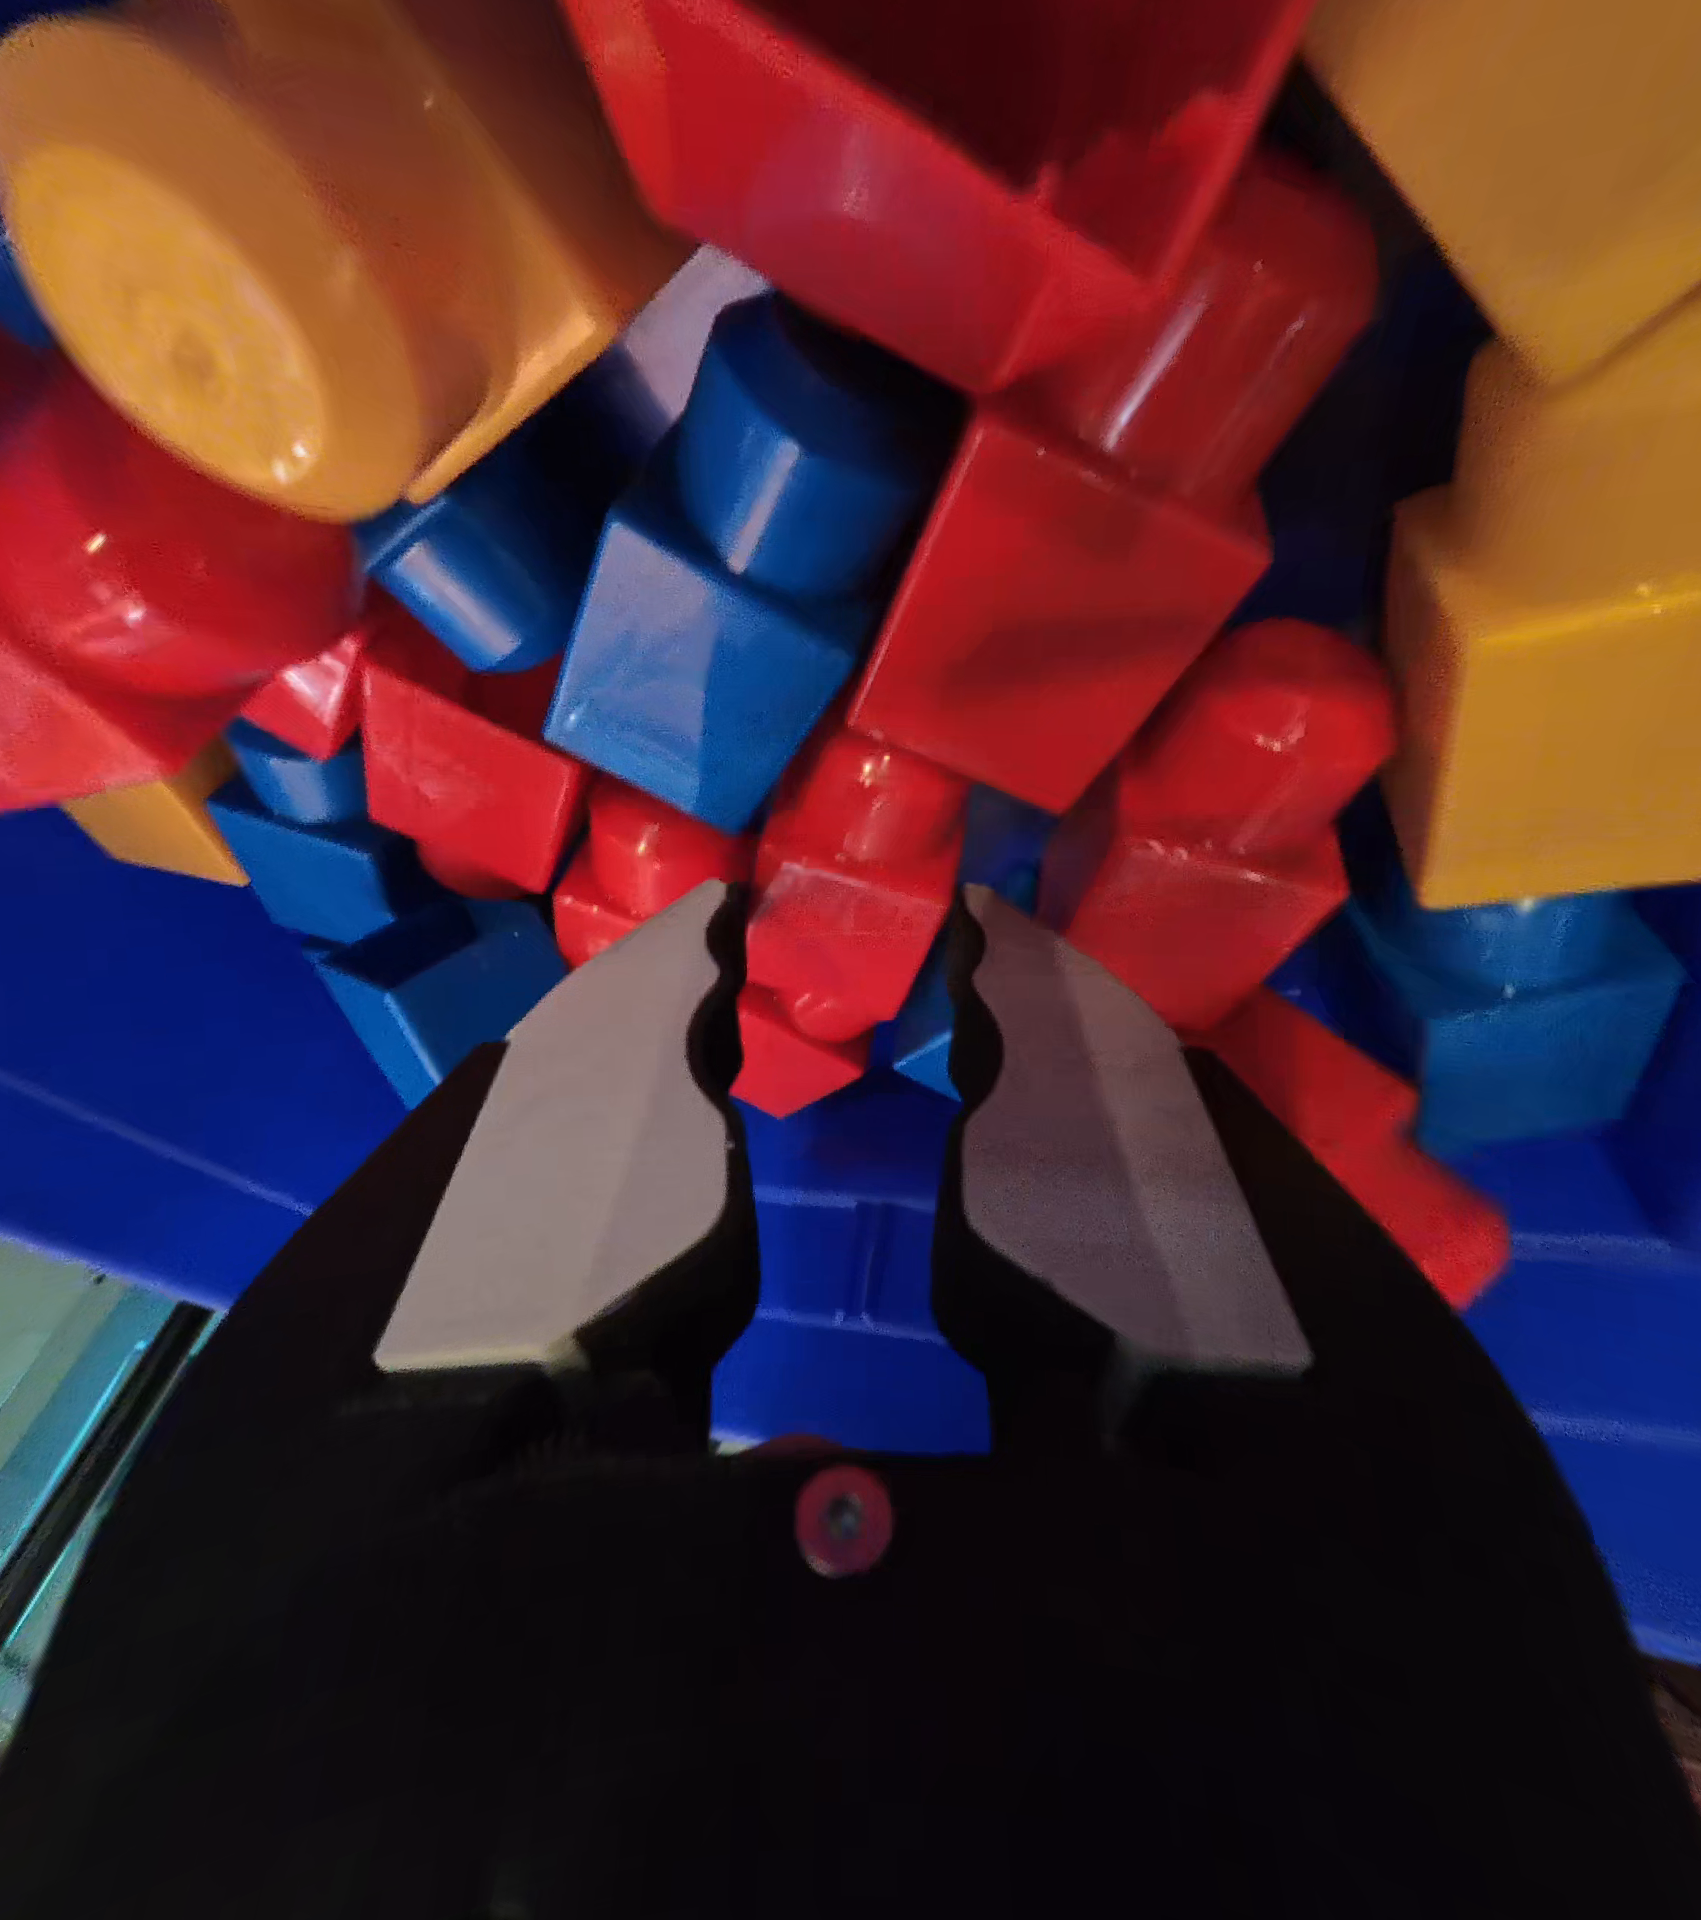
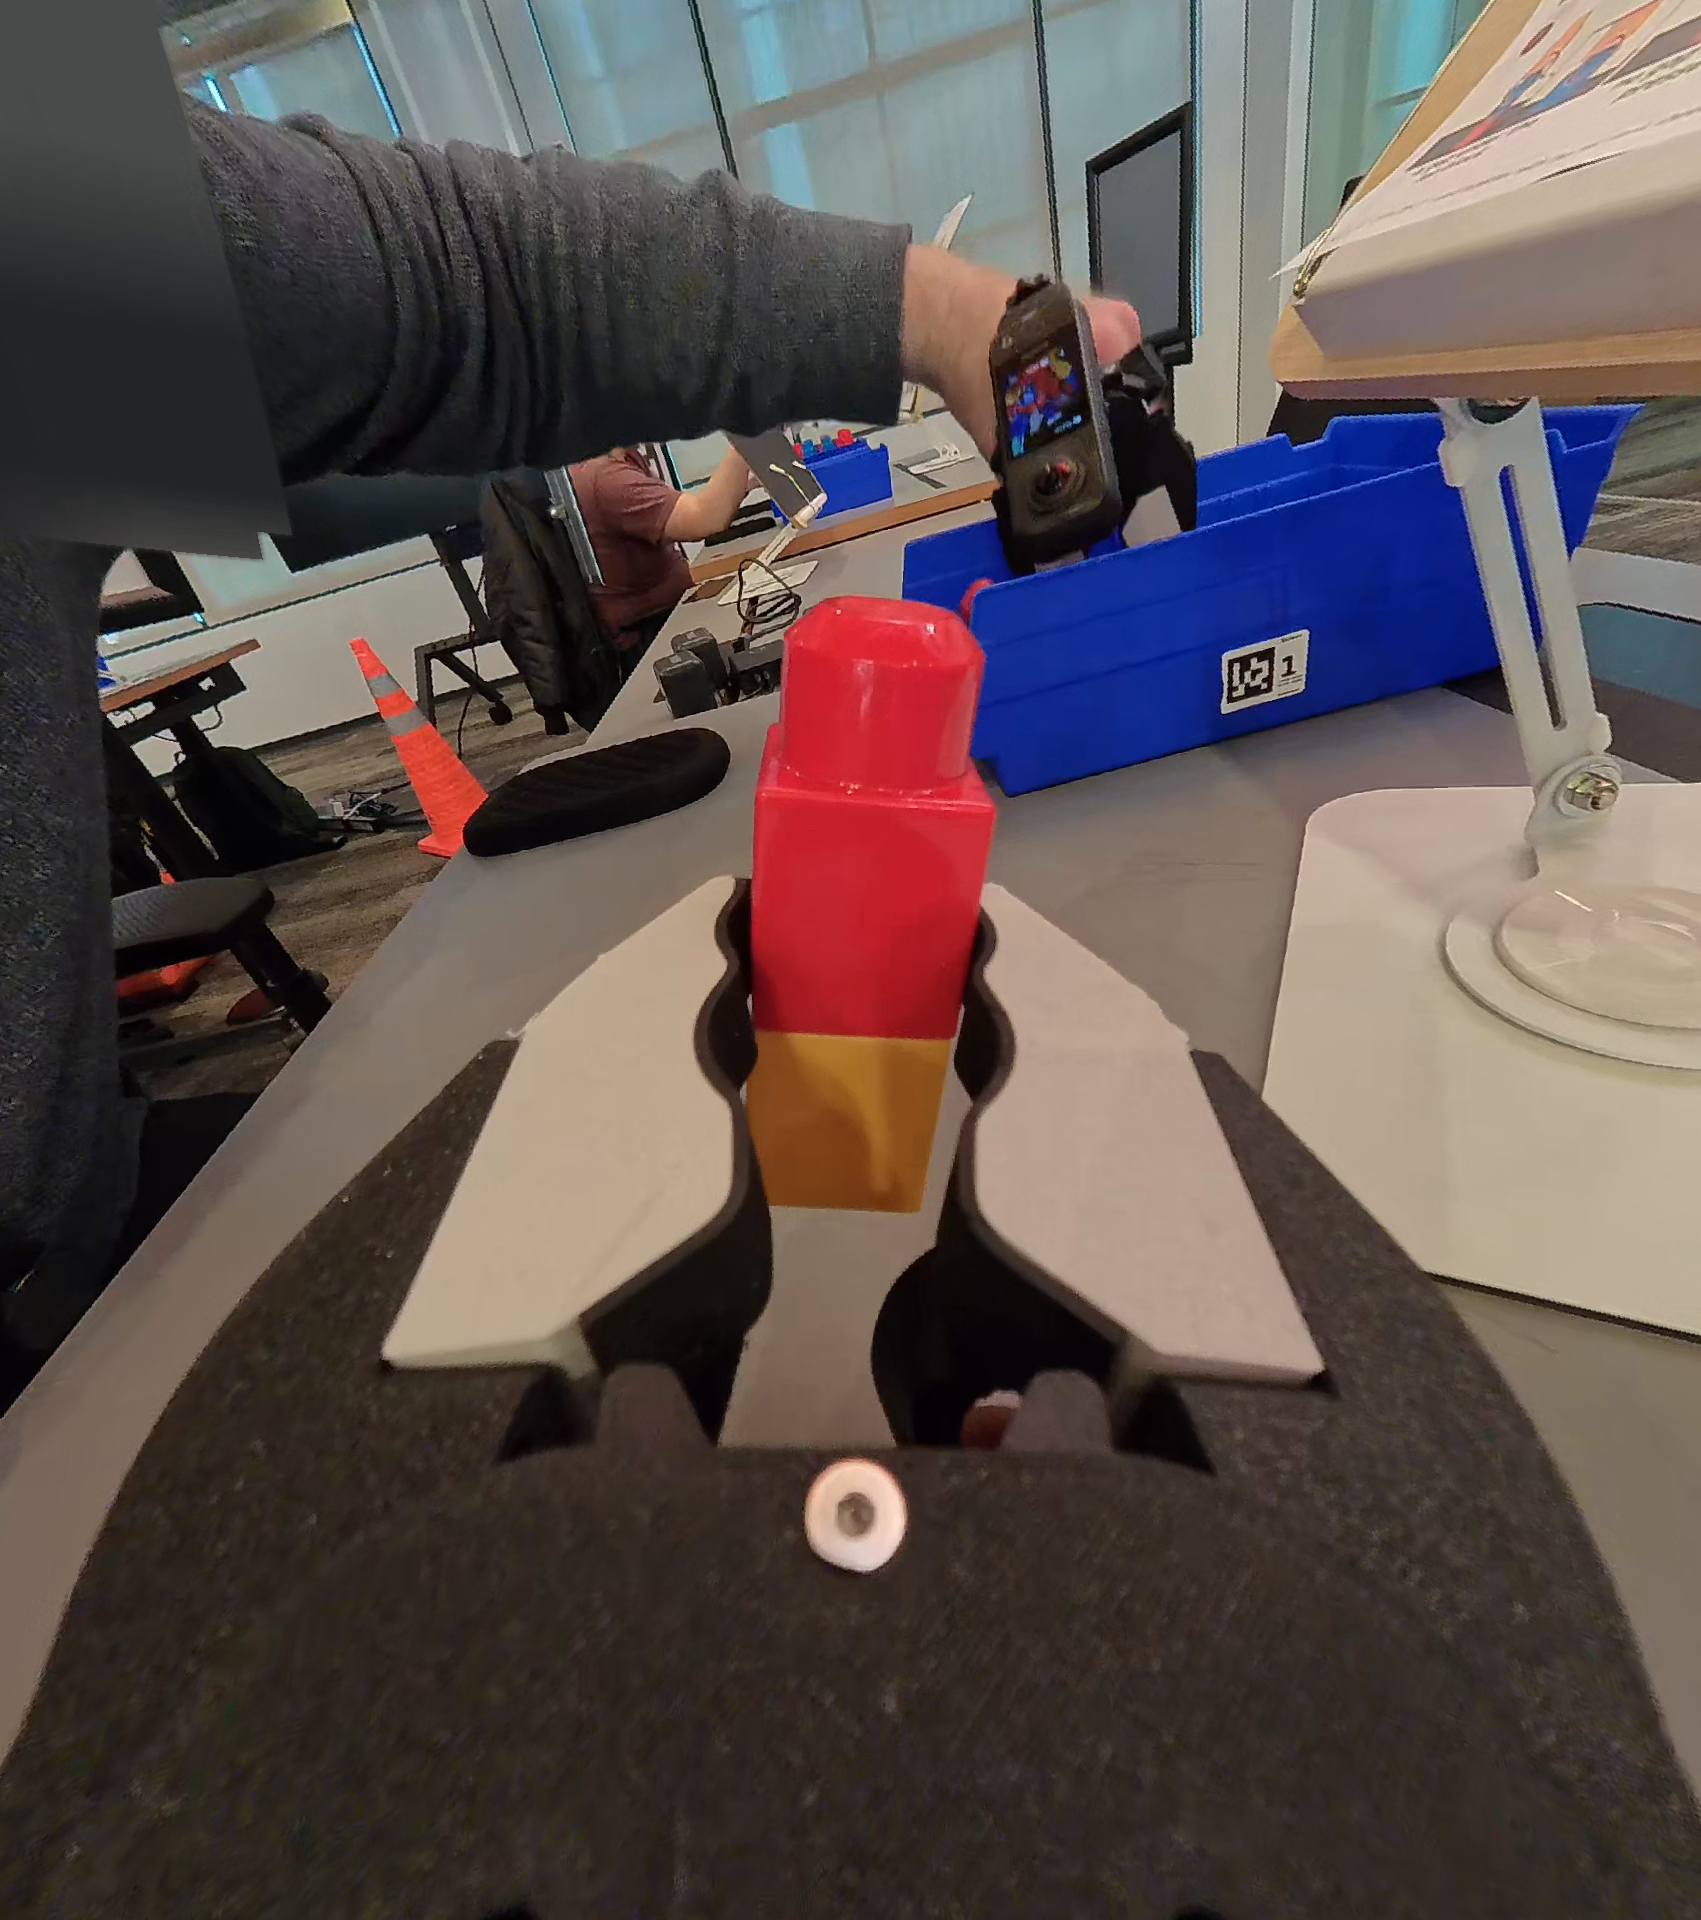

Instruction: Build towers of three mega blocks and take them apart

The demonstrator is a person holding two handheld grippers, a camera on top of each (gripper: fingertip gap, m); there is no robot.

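Blocks of hollow, glossy hard plastic look light, rigid and slippery: the right gripper (image 2: 865, 935) clamps a two-high red-on-yellow plastic tower (image 2: 861, 966) by its flat sides on the table, while the left gripper (image 1: 841, 904), part-open inside the blue plastic bin (image 1: 1656, 1455), straddles a small red plastic block (image 1: 830, 935) between its tips.

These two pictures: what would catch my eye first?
Likely the two-block tower, a red block stacked on a yellow block, standing on the grey table between the right gripper fingers. Next, the jumble of red, blue and yellow blocks filling the blue bin, where the left gripper reaches toward a small red block.
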